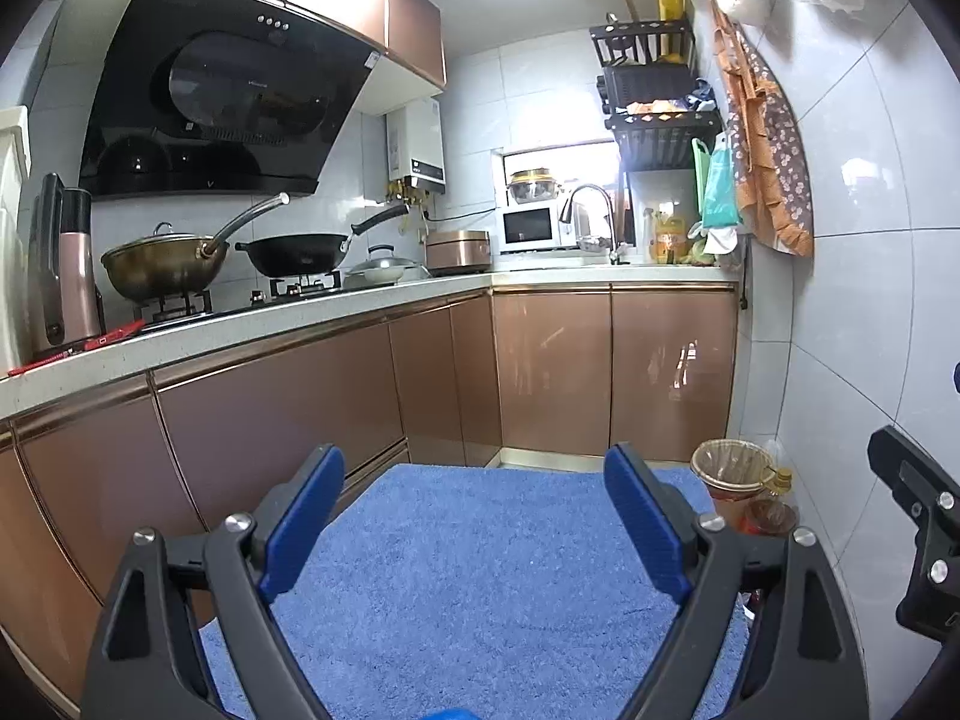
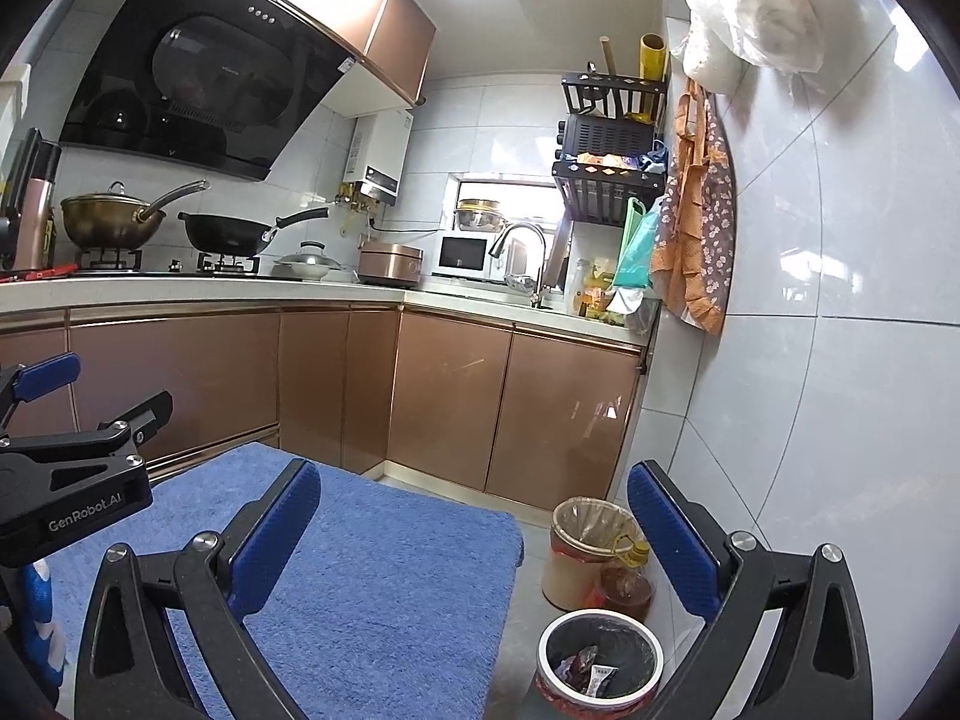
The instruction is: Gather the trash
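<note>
Left gripper [image 1: 474,504] fingers spread wide, empty, over fluffy blue mat [image 1: 480,570]. Right gripper [image 2: 474,540] likewise wide, holding nothing. Between its fingers, black-lined round bin [image 2: 600,669] with crumpled wrappers [image 2: 585,669], base cut off. Beyond, tan-lined bin [image 2: 579,546] partly hidden by amber oil bottle [image 2: 627,579].

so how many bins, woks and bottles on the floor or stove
bins: 2, a near bin with wrappers in it and a far bin
woks: 2, a brass wok and a black wok
floor bottles: 1, an oil bottle
total: 5
</note>
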A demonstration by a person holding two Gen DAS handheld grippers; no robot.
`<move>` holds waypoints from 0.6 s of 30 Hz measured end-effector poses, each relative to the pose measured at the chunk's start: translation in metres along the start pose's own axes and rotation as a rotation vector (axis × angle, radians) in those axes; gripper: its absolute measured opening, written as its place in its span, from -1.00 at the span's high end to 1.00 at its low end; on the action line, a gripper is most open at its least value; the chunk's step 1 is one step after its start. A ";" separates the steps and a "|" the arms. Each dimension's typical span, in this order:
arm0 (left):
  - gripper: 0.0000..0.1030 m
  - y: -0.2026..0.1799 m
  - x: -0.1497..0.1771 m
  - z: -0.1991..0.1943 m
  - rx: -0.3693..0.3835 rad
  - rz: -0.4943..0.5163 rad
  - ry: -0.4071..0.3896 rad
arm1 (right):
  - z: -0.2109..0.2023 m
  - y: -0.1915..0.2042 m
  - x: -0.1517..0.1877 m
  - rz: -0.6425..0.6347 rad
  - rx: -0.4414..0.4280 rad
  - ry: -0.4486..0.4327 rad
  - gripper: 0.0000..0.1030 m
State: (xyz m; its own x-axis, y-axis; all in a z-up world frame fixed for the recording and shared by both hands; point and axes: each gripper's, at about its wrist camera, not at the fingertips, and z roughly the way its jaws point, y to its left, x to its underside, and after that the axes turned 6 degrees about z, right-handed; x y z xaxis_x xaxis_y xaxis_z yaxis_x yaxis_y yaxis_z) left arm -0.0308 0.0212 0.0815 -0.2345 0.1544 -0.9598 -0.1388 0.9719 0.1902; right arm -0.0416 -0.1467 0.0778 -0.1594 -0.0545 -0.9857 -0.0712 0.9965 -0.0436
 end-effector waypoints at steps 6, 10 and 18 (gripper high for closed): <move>-0.71 -0.007 0.000 -0.005 -0.006 0.018 -0.014 | 0.000 -0.005 0.005 0.019 0.003 0.007 -1.00; -0.72 -0.010 0.001 -0.004 -0.002 0.027 -0.011 | 0.004 -0.007 0.008 0.027 0.002 0.022 -1.00; -0.71 -0.019 0.008 0.004 0.017 0.049 0.018 | 0.011 -0.008 0.016 0.039 0.008 0.050 -1.00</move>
State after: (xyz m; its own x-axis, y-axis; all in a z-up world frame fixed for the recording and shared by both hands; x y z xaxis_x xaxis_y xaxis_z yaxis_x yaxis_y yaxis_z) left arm -0.0260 0.0051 0.0690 -0.2578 0.1991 -0.9455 -0.1107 0.9660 0.2337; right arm -0.0326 -0.1551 0.0605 -0.2105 -0.0187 -0.9774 -0.0559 0.9984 -0.0070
